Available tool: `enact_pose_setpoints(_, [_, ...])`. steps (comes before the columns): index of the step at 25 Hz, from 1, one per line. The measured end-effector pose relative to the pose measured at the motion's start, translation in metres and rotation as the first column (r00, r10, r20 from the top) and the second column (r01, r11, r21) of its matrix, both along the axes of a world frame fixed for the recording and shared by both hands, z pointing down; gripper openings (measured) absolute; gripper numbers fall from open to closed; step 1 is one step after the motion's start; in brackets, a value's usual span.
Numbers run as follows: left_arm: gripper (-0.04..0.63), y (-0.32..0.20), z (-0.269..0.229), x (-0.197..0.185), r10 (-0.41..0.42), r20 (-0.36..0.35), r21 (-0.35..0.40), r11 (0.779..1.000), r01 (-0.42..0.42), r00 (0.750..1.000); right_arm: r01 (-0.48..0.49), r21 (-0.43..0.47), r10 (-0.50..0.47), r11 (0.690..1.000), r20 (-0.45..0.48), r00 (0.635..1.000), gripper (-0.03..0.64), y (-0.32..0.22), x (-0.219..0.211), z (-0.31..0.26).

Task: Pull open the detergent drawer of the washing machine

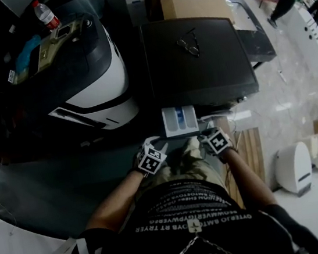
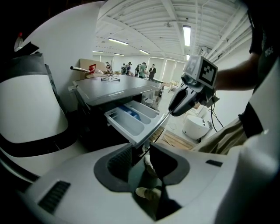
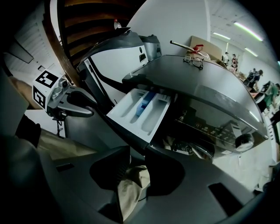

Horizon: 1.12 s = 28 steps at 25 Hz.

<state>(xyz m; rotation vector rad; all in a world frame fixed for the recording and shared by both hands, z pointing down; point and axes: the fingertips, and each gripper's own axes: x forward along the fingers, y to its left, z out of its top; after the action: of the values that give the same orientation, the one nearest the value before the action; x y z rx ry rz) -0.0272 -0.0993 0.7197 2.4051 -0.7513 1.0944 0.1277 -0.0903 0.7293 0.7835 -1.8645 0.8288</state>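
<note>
The washing machine (image 1: 196,59) has a dark flat top. Its white detergent drawer (image 1: 180,120) stands pulled out toward me, with a blue insert in one compartment; it also shows in the left gripper view (image 2: 133,119) and the right gripper view (image 3: 140,111). My left gripper (image 1: 152,152) hangs just left of and below the drawer front, open, with only shoes and floor between its fingers (image 2: 146,162). My right gripper (image 1: 215,139) is at the drawer's front right corner (image 2: 188,94), open, trousers showing in its gap (image 3: 138,168). The drawer front lies just beyond its fingertips.
A pair of glasses (image 1: 189,46) lies on the machine top and a cardboard box (image 1: 194,4) stands behind it. A large white and black machine (image 1: 94,85) stands close on the left, with a water bottle (image 1: 46,15) on it. A wooden pallet (image 1: 250,146) and white appliance (image 1: 293,166) are at right.
</note>
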Motion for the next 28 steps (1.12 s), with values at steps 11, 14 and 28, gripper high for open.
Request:
enact_pose_setpoints(11, [0.121,0.012,0.009,-0.007,-0.003,-0.008,-0.068,0.998,0.002,1.000,-0.006,0.019,0.006,1.000,-0.009,1.000,0.106,0.004,0.002,-0.004])
enact_pose_setpoints(14, [0.121,0.009,-0.004,-0.013,-0.036,-0.027,-0.069,0.997,0.034,0.999,0.025,0.053,-0.022,0.998,-0.067,0.998,0.106,0.006,0.009,-0.016])
enact_pose_setpoints(28, [0.006,-0.078,-0.141,-0.036,-0.212,-0.260,0.212,0.939,0.270,0.942,-0.194,0.515,0.086,0.835,0.227,0.970,0.002,-0.075,-0.028,-0.156])
